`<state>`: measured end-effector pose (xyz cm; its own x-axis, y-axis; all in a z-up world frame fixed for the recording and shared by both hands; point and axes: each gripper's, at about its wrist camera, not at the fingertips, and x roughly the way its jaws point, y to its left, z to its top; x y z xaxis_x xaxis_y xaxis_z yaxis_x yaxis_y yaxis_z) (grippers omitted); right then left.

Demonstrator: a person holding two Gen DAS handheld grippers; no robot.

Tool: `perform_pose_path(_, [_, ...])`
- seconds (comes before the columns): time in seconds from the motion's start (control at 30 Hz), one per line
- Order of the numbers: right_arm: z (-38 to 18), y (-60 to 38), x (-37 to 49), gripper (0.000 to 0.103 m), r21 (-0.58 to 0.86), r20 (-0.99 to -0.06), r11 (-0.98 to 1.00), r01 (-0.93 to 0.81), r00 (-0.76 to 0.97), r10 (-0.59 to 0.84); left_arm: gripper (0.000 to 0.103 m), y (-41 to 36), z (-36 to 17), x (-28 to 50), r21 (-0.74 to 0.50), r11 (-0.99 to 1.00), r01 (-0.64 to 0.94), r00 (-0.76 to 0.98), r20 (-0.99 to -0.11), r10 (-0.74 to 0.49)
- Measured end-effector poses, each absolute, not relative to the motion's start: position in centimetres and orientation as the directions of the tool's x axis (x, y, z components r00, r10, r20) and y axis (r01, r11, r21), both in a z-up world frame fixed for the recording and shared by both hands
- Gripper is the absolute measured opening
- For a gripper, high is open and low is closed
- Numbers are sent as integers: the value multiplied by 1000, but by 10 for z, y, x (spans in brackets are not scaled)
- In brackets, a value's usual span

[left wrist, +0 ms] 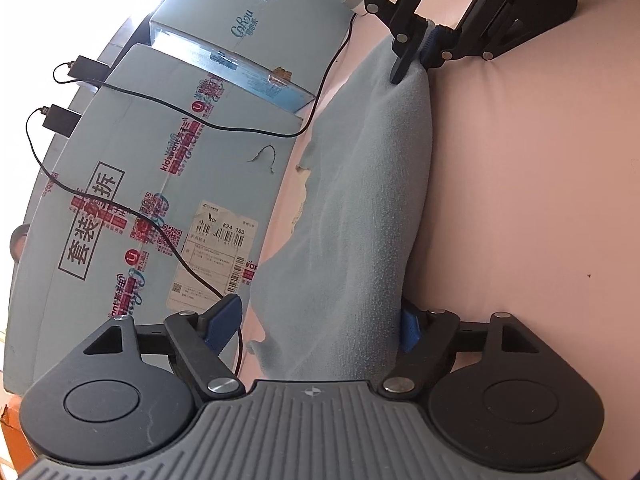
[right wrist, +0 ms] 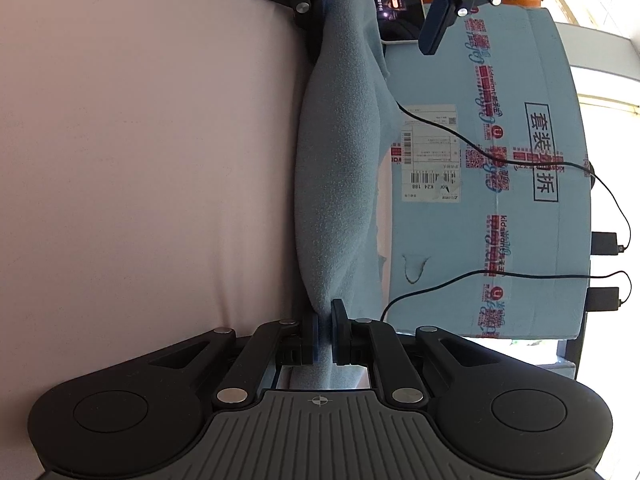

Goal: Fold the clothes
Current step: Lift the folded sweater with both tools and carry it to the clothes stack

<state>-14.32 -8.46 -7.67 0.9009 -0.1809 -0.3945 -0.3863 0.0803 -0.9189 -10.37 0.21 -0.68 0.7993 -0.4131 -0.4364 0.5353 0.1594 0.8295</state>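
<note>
Holding: I have one light-blue fleece garment (left wrist: pixel 372 184) bunched into a long roll, lying along the pink surface's (left wrist: pixel 520 200) edge just beside the cartons.
Right gripper (right wrist: pixel 325 332): narrow, its pads pinched on one end of the fleece.
Left gripper (left wrist: pixel 316 326): jaws stand wide; the other end of the fleece lies between them, one pad against its side, the other clear, so I judge nothing is clamped.
Risk: with only one end gripped, any pull from me would drag the roll askew or let the loose end unroll, spoiling the fold.
Risk, second: the fleece lies beside two black cables (left wrist: pixel 168 236); a sweep there could snag one.
Count: one garment, two grippers, two taped blue cartons (left wrist: pixel 132 200), two cables running to two small black adapters (right wrist: pixel 604 298), one lit phone (right wrist: pixel 394 2).
</note>
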Motion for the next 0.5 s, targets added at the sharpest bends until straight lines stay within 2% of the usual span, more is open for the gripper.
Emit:
perform_pose_path(0.37, [-78, -90, -145, 12, -956, -284, 126, -264, 942, -179, 75, 6, -8, -101, 820, 200, 536, 803, -421, -421])
perform_pose_path(0.5, [-78, -90, -141, 12, -953, -289, 142, -267, 942, -168, 75, 6, -8, -101, 820, 198, 537, 803, -425, -418])
